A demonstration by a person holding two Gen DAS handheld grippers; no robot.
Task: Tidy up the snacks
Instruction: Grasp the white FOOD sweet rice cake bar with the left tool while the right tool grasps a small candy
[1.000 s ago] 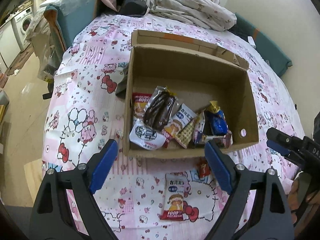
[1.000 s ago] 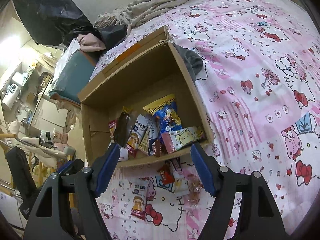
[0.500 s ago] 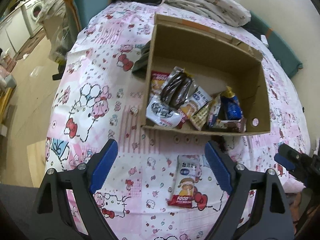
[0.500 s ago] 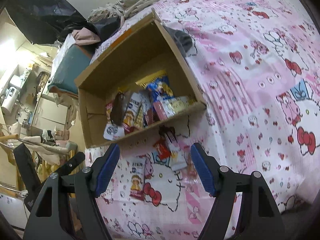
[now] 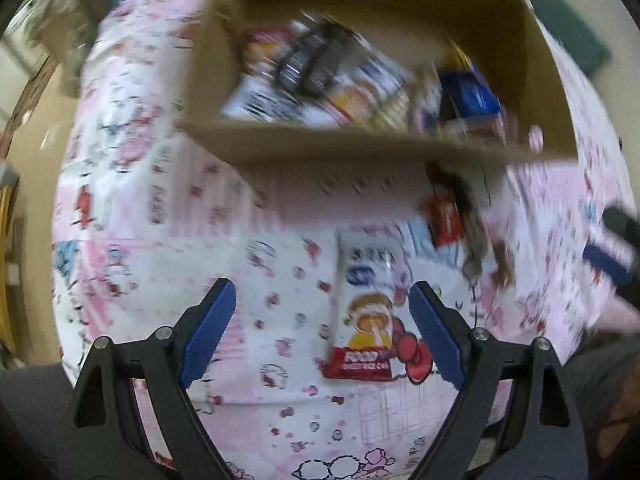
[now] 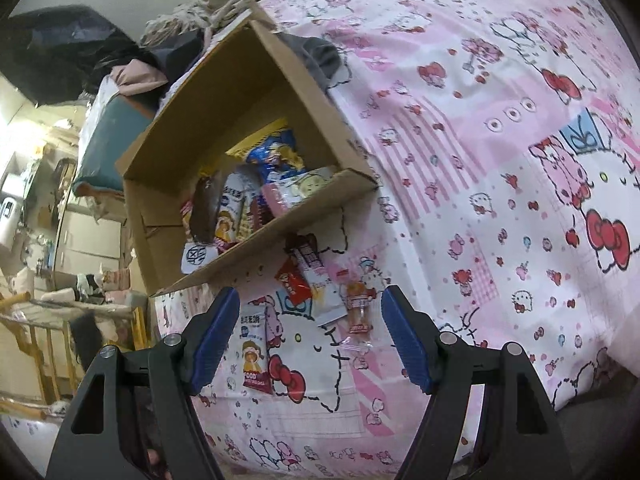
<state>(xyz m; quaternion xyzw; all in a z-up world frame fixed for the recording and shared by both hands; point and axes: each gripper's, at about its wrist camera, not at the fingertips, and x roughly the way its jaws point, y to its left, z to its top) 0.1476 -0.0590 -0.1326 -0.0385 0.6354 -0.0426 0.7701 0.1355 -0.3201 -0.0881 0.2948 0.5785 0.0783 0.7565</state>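
I'm in the pick-up step: most snacks already sit in the cardboard box (image 6: 256, 92), and a few packets lie loose on the pink cartoon bedsheet (image 6: 500, 160) in front of its near wall. My left gripper (image 5: 322, 330) has its jaws apart with nothing between the pads, and the rice cake packet (image 5: 366, 308) shows in the lower middle of the left wrist view, nearer the right-hand pad than the other. That view is smeared with motion, so I can't judge how close the pads are to the sheet.

My right gripper (image 6: 310, 334) is likewise spread and empty. Just above its fingertips, mid-frame, lie a red packet (image 6: 294, 282), a long white-and-maroon bar (image 6: 320, 280) overlapping it, and a small clear-wrapped sweet (image 6: 358, 312).

Next, I judge, the left tool should centre over the rice cake packet, settle down around its narrow sides and close, pinching the packet without snagging the cloth, then lift it over the box's near wall.
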